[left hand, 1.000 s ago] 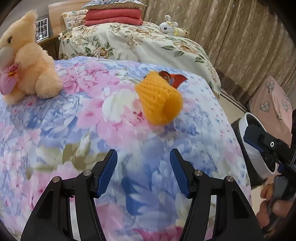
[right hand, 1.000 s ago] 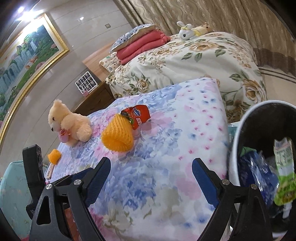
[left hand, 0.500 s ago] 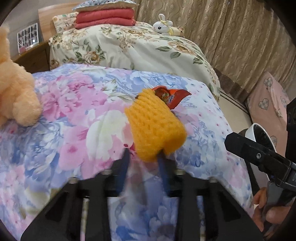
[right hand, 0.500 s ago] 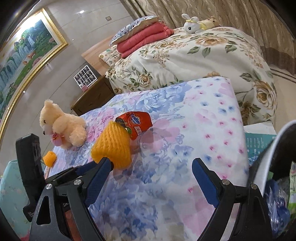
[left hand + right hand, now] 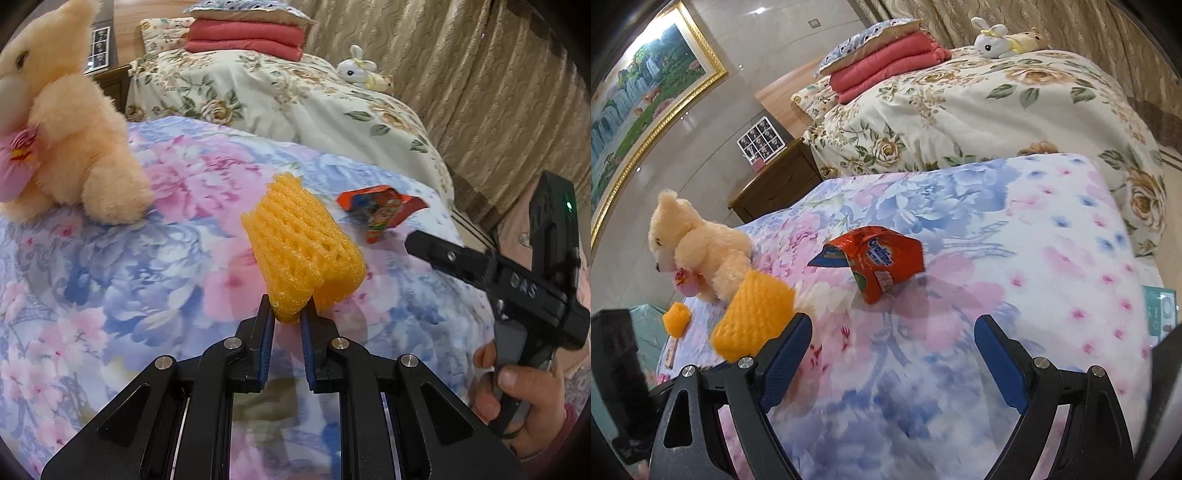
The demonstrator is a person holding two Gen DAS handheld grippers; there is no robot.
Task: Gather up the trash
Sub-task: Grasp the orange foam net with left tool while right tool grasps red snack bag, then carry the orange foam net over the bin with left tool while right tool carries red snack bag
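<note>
A: Two grippers, two different states. The left gripper (image 5: pixel 287 320) is pinched down on the near corner of the yellow foam net (image 5: pixel 303 251), its blue pads squeezing the mesh flat between them.

B: And the other one?

A: The right gripper (image 5: pixel 893 341) stands wide apart with nothing between its fingers, hanging above the floral bedspread (image 5: pixel 1015 266). In the left wrist view you can see it from the side, with the person's hand (image 5: pixel 524 402) wrapped round its handle at the right edge.

B: Any bin or container in sight?

A: Only a dark curved edge at the far right of the right wrist view (too cropped to say what it is), so I cannot tell what is in it.

B: How does the trash look?

A: The foam net is a bright orange-yellow sleeve of ribbed mesh, folded over on itself, with its far end tilted up from the pinched corner. Just beyond it to the right lies a crumpled red snack wrapper (image 5: pixel 877 260), open-mouthed, flat on the bedspread and apart from both grippers. A second, smaller foam piece (image 5: pixel 676 319) sits far left, near the teddy bear (image 5: pixel 696 245).
</note>
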